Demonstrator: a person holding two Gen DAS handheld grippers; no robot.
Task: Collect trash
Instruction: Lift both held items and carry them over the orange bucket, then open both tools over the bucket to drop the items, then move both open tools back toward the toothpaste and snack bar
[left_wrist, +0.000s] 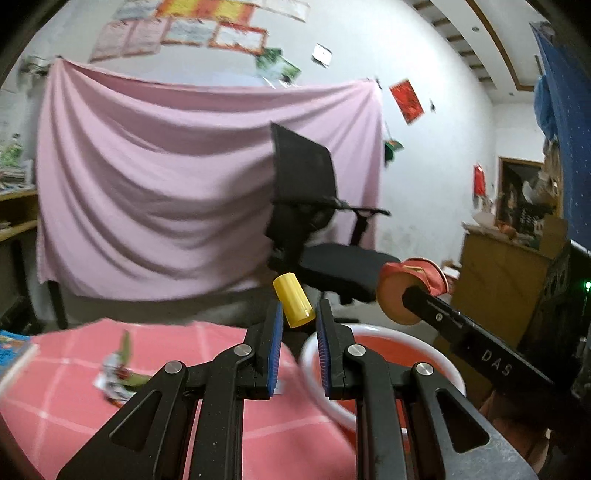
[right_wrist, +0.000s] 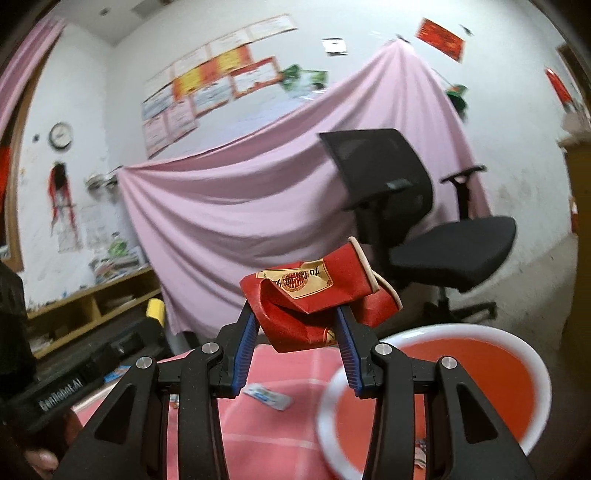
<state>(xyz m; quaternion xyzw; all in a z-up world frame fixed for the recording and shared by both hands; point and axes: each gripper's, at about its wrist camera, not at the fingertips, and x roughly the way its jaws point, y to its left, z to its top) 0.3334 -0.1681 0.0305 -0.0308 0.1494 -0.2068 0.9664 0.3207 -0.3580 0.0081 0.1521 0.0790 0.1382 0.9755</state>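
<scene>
1. The right tongs (right_wrist: 295, 325) are clamped on a crushed red paper cup (right_wrist: 317, 295), held in the air just beside the red basin (right_wrist: 532, 354) with the white rim, on its left and a little above it.
2. This cup looks very light and soft. Its wall is already folded, so I think it will bend more under pressure and cannot slip out easily. The blue pads press the crumpled middle part, and the open rim points away toward the black office chair (right_wrist: 424, 221).
3. The left tongs (left_wrist: 298, 321) hold a small yellow cylinder (left_wrist: 293, 299), perhaps a cap or a little tube; I cannot tell which. It sits between the fingertips, tilted, above the left rim of the basin.
4. The yellow piece seems stiff, smooth and light. It is gripped only at its lower end, so in my judgement it could slide or pop out if the grip becomes weaker.
5. On the pink checked counter (left_wrist: 258, 424), left of the basin, a colourful wrapper (left_wrist: 118, 373) lies flat, well apart from both tongs. From the right side, a blue and white packet (right_wrist: 267, 397) is also seen near the basin. Both look thin and light; an edge that stands up is the best place to pinch.
</scene>
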